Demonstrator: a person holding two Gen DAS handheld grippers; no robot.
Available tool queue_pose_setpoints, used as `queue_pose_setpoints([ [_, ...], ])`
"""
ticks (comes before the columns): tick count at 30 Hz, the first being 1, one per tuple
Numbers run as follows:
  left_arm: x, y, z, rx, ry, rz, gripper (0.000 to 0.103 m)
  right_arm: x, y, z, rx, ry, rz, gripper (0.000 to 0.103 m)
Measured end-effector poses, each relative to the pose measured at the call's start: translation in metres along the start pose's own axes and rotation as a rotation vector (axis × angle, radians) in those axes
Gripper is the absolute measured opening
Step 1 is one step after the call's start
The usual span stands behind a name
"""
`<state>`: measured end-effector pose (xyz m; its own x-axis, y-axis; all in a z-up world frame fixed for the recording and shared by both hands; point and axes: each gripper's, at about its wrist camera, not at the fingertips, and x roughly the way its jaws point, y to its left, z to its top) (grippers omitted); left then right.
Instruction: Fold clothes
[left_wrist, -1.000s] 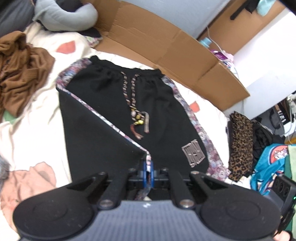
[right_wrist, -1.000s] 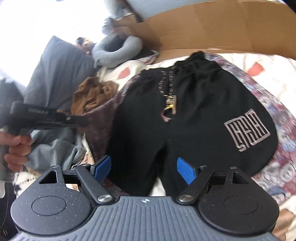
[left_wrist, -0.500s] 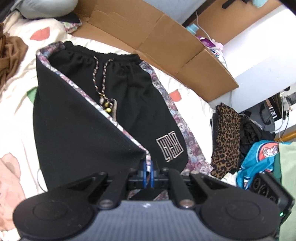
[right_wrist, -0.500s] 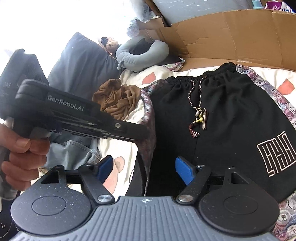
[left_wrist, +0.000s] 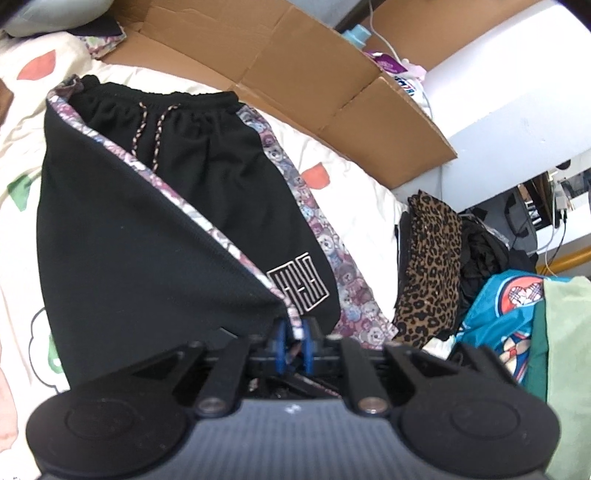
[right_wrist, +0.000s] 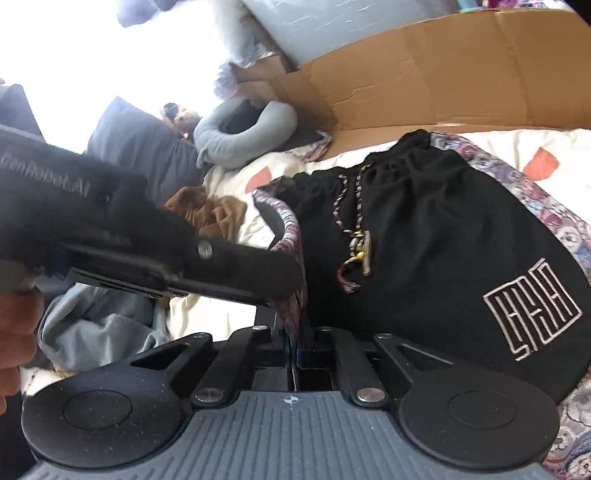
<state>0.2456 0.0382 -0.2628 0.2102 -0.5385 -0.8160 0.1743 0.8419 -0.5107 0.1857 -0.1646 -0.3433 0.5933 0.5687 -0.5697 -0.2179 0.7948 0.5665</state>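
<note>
Black shorts (left_wrist: 207, 177) with patterned side stripes, a drawstring and a white square logo (left_wrist: 298, 281) lie on the bed. My left gripper (left_wrist: 292, 332) is shut on the hem of the left leg, which is lifted and drawn diagonally over the right half. In the right wrist view my right gripper (right_wrist: 293, 345) is shut on the same patterned edge of the shorts (right_wrist: 424, 236). The left gripper's body (right_wrist: 177, 254) crosses just in front of it.
Flattened cardboard (left_wrist: 295, 74) lies along the back of the bed. A leopard-print garment (left_wrist: 428, 266) and a blue bag (left_wrist: 502, 314) are piled at the right. A brown garment (right_wrist: 210, 214), grey neck pillow (right_wrist: 243, 136) and jeans (right_wrist: 96, 317) are at the left.
My left gripper has carried the leg hem rightward across the shorts. My right gripper, open earlier, has closed on the patterned edge beside the left gripper.
</note>
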Motion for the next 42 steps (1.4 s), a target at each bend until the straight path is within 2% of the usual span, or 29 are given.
queue_pose_setpoints([
  [1, 0.0, -0.003, 0.003, 0.02, 0.005, 0.014, 0.04, -0.002, -0.004, 0.0, 0.012, -0.002, -0.008, 0.001],
  [3, 0.001, -0.01, 0.009, 0.061, 0.014, 0.043, 0.059, -0.006, -0.013, 0.002, 0.026, -0.003, -0.022, 0.001],
  [7, 0.002, -0.016, 0.019, 0.12, 0.039, 0.112, 0.065, -0.017, -0.028, 0.002, 0.058, -0.018, -0.034, 0.001],
  [12, 0.004, -0.002, 0.025, 0.088, 0.066, 0.216, 0.066, -0.03, -0.043, 0.004, 0.068, -0.03, -0.048, 0.001],
  [22, 0.03, 0.035, 0.013, -0.06, 0.118, 0.297, 0.067, -0.055, -0.075, 0.011, 0.098, -0.053, -0.128, 0.001],
  [29, 0.05, 0.066, -0.03, -0.204, 0.126, 0.334, 0.067, -0.068, -0.107, 0.007, 0.165, -0.059, -0.143, 0.001],
  [39, 0.047, 0.099, -0.106, -0.402, 0.05, 0.297, 0.065, -0.069, -0.158, -0.016, 0.325, -0.058, -0.166, 0.001],
  [42, 0.047, 0.109, -0.123, -0.456, 0.028, 0.287, 0.061, -0.063, -0.171, -0.026, 0.368, -0.045, -0.179, 0.001],
])
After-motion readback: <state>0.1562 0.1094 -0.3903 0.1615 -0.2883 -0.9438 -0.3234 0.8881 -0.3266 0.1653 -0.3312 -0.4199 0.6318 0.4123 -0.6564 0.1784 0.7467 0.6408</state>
